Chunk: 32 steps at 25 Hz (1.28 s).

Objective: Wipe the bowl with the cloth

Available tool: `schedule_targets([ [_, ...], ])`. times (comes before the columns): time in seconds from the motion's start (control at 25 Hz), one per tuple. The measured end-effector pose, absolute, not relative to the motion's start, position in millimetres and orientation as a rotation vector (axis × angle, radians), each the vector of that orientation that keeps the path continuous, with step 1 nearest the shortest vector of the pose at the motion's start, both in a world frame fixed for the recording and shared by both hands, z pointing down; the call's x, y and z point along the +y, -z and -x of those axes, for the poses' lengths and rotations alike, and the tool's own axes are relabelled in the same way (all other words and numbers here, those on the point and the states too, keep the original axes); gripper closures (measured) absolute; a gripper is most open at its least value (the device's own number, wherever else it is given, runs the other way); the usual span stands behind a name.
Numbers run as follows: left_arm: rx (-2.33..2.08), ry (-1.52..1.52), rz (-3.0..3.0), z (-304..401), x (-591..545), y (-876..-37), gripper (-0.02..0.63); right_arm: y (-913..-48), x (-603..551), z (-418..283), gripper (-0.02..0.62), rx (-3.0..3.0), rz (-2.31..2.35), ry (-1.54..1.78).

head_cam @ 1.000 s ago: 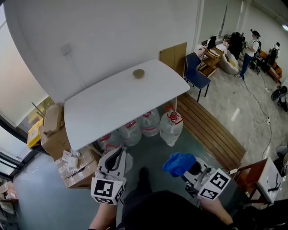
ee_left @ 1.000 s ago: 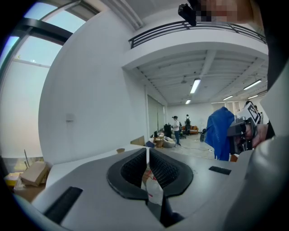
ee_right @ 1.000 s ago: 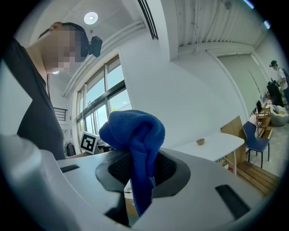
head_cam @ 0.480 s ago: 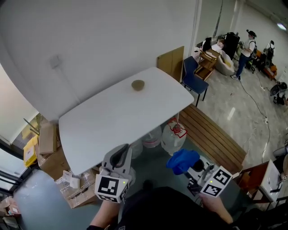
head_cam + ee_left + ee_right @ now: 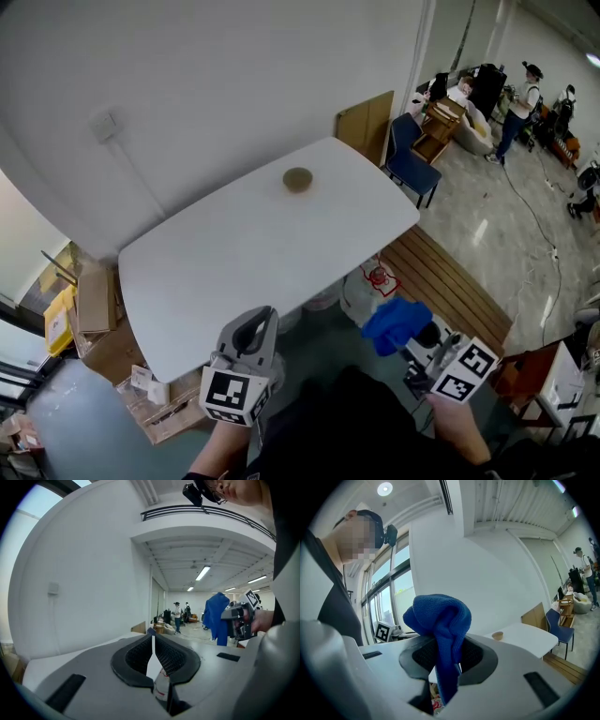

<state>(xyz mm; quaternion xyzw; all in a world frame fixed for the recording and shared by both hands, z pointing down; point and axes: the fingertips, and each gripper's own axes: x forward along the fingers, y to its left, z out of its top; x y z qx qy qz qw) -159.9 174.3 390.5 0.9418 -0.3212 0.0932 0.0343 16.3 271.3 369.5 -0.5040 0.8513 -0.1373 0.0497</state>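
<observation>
Bowl (image 5: pixel 298 179): small and tan, upright on the white table (image 5: pixel 216 281), toward the far edge by the wall. It sits on the same spot of the tabletop as a second ago. It is too small here to tell whether anything is inside.
Cloth (image 5: pixel 440 620): blue, bunched above the right gripper's jaws, with a tail hanging down between them. It is well apart from the bowl.
Right gripper (image 5: pixel 419 339): clamped on the cloth and held off the table's near right corner. Its grip is the same as in the earlier frames.
Left gripper (image 5: pixel 153 656): jaws pressed together with nothing between them. Its tips are at the table's near edge, perhaps just over it; the head view does not settle which.
Change, table: it fills more of the head view than a second ago. Its near edge now meets the left gripper, which earlier stood clear of it.
Change, under the table: the row of water bottles seen earlier is mostly covered by the tabletop. Only one bottle (image 5: pixel 373 281) with a red label shows, beside the cloth.
Change, grippers: both have come closer to the table, side by side.
</observation>
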Motion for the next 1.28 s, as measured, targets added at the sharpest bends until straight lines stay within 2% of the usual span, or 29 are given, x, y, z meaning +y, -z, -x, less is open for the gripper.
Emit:
schedule_targets([
  [0.4,-1.038,-0.33,-2.828,112.7,119.2,-406.9,0.577,-384.3,199.4,-60.2,0.515,2.649,1.412,0.476],
  [0.88,-1.063,-0.327,-2.796,-4.9,57.3,-396.8,0.577,-382.1,127.7,-162.7,0.515,2.67,1.28,0.529],
  [1.28,-1.058,-0.364,-2.751,-50.5,33.4,-403.4,0.577,-410.6,100.2,-188.5,0.515,2.663,1.157,0.684],
])
